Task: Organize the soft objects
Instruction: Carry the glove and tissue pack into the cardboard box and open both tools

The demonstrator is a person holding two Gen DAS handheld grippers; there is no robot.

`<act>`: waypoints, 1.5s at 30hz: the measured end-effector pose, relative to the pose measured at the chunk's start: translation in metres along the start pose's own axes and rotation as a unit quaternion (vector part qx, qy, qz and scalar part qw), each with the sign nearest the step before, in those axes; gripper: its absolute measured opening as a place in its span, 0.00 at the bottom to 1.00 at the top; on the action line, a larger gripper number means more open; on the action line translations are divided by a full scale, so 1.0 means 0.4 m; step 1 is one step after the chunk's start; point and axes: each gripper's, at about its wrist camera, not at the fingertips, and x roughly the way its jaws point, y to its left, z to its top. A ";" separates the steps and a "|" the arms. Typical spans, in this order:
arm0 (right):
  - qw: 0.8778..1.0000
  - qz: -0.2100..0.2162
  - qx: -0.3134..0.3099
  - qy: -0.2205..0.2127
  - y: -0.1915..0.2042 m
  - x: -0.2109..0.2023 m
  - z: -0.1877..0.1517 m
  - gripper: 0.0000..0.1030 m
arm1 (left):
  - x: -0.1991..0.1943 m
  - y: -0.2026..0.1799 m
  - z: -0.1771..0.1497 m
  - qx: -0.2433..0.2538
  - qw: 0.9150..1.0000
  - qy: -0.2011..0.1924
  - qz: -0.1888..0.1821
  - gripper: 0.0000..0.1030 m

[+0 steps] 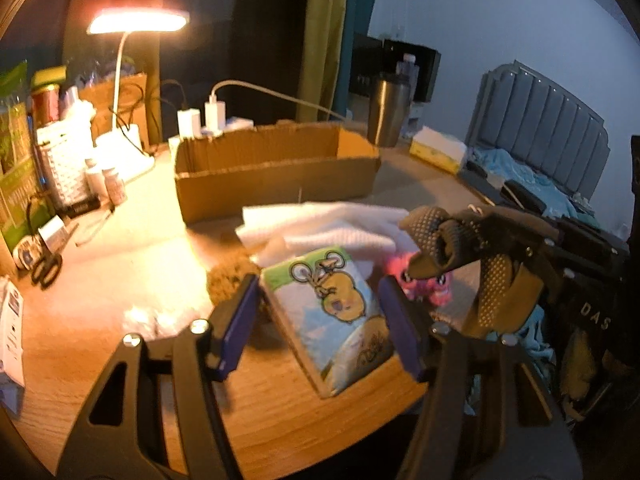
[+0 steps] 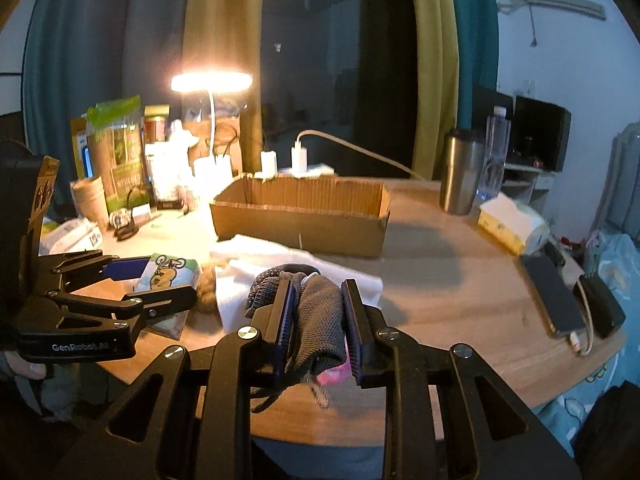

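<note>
The right gripper [image 2: 318, 320] had its jaws clamped on a grey knit glove [image 2: 320, 320]; the left gripper [image 1: 316, 320] stood wide, its jaws either side of a cartoon tissue pack [image 1: 334, 312] on the surface [image 1: 100, 320]; beyond lay white cloth [image 1: 320, 226], then an open cardboard box [image 1: 276, 176].

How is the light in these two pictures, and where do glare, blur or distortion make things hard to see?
Left wrist view: the desk lamp blows out to white-orange, glare washes the table beneath it, the right side falls dark, and the tissue pack between the open left gripper is slightly blurred. Right wrist view: the lamp flares, the room is dim, fisheye bends the table edge, and the right gripper pinches a grey glove.
</note>
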 end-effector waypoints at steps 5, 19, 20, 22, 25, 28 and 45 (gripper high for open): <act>1.000 -0.003 -0.004 -0.015 -0.004 0.001 0.039 0.25 | -0.016 0.005 0.035 0.004 1.000 -0.022 0.001 0.61; 0.999 -0.013 -0.020 -0.026 -0.012 0.060 0.166 0.25 | -0.025 0.055 0.151 -0.012 0.997 -0.070 -0.006 0.61; 0.999 -0.013 -0.022 -0.025 -0.011 0.066 0.176 0.25 | -0.023 0.060 0.158 -0.013 0.997 -0.072 -0.006 0.61; 0.999 -0.013 -0.026 -0.023 -0.009 0.078 0.195 0.25 | -0.019 0.071 0.180 -0.015 0.997 -0.077 -0.006 0.61; 0.999 -0.016 -0.031 -0.016 -0.009 0.104 0.228 0.25 | -0.015 0.085 0.210 -0.017 0.996 -0.086 -0.005 0.61; 0.999 -0.021 -0.034 -0.014 -0.010 0.123 0.254 0.25 | -0.010 0.105 0.244 -0.023 0.995 -0.096 -0.006 0.61; 0.999 -0.006 -0.035 -0.020 -0.039 0.249 0.363 0.25 | 0.065 0.168 0.381 -0.023 0.994 -0.108 -0.008 0.61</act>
